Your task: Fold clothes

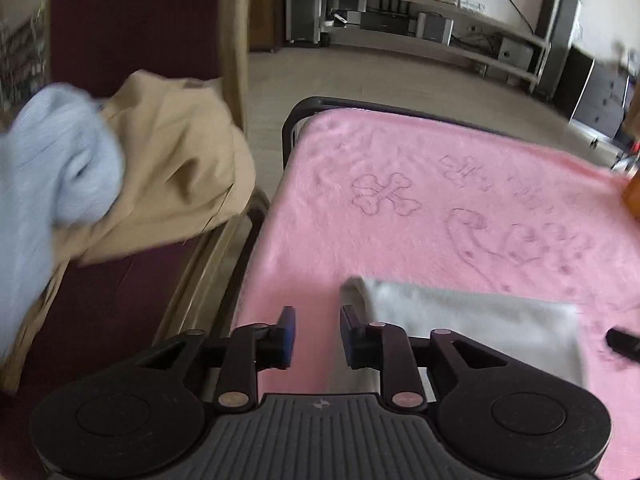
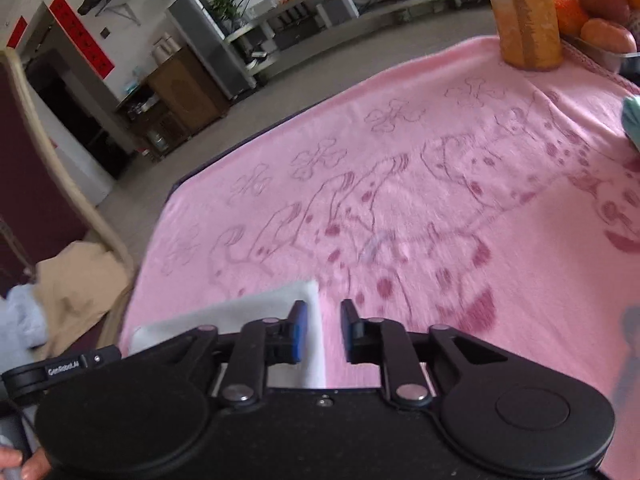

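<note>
Left gripper [image 1: 318, 334]: black body, blue-padded fingers, jaws apart with nothing between them; poised over the near edge of the pink blanket [image 1: 400, 208], its right finger at the left end of the folded white cloth [image 1: 472, 320].

Right gripper [image 2: 323, 334]: same build, jaws apart and empty; its left finger over the right end of the folded white cloth [image 2: 256, 308].

Folded white cloth: flat rectangle lying on the pink blanket at its near edge, between the two grippers.

Pink blanket [image 2: 400, 200]: covers the table; darker outlines of bones and a spotted animal.

Tan garment [image 1: 176, 168]: crumpled heap on the maroon chair [image 1: 132, 12] left of the table.

Light blue garment [image 1: 56, 168]: bunched, blurred, resting against the tan garment.

Orange bottle [image 2: 528, 20]: upright at the blanket's far right corner, beside a bowl of fruit [image 2: 600, 20].
</note>
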